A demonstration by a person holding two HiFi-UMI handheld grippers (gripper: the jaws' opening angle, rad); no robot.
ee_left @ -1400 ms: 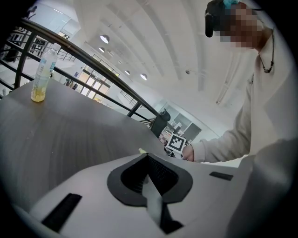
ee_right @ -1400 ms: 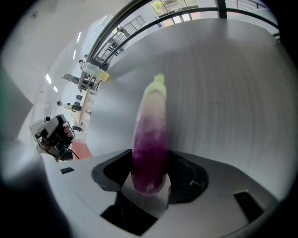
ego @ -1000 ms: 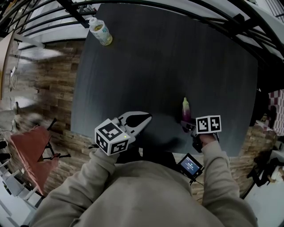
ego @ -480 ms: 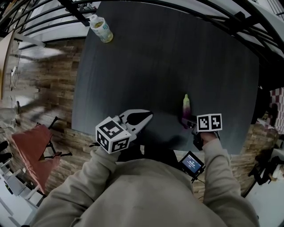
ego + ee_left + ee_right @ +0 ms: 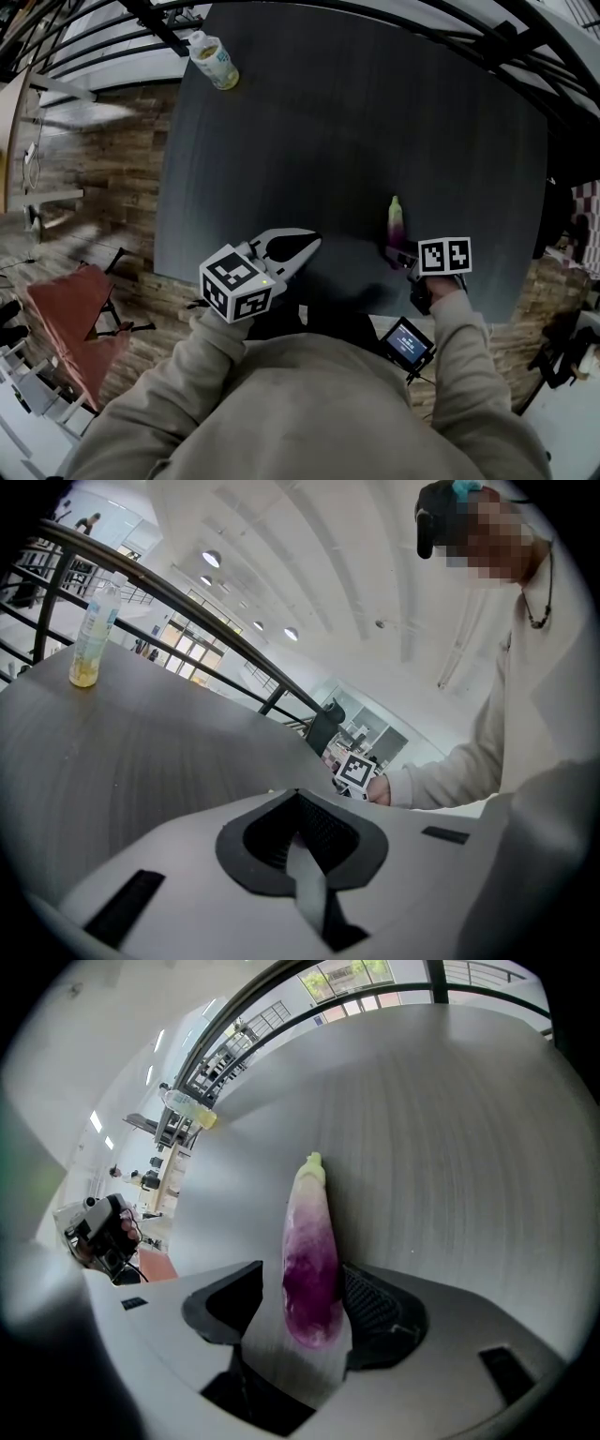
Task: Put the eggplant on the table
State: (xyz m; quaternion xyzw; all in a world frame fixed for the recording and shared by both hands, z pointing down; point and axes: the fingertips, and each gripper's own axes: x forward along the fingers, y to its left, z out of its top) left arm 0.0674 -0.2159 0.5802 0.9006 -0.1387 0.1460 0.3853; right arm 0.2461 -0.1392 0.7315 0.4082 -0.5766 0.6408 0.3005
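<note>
- You are finishing the placing step: the eggplant is lying on the dark table near your edge, its pale green tip pointing away from you.
- Your right gripper is pointing steeply down over it. Its jaws have just been opening and are now standing wide, with the purple end of the eggplant between them. One pad is right against it and the other is standing clear, so nothing is pinching it.
- Your left gripper is hovering over the near table edge with its fingers pressed together, holding nothing.
- The next move, as I judge it, is calling for a straight pull back and up, so the near pad is not dragging or rolling the eggplant.
- The tabletop is looking matte, flat and bare, apart from a plastic bottle with yellowish liquid standing at the far left corner.
- Dark railings are curving round the far side, and wood-patterned flooring is showing below.
</note>
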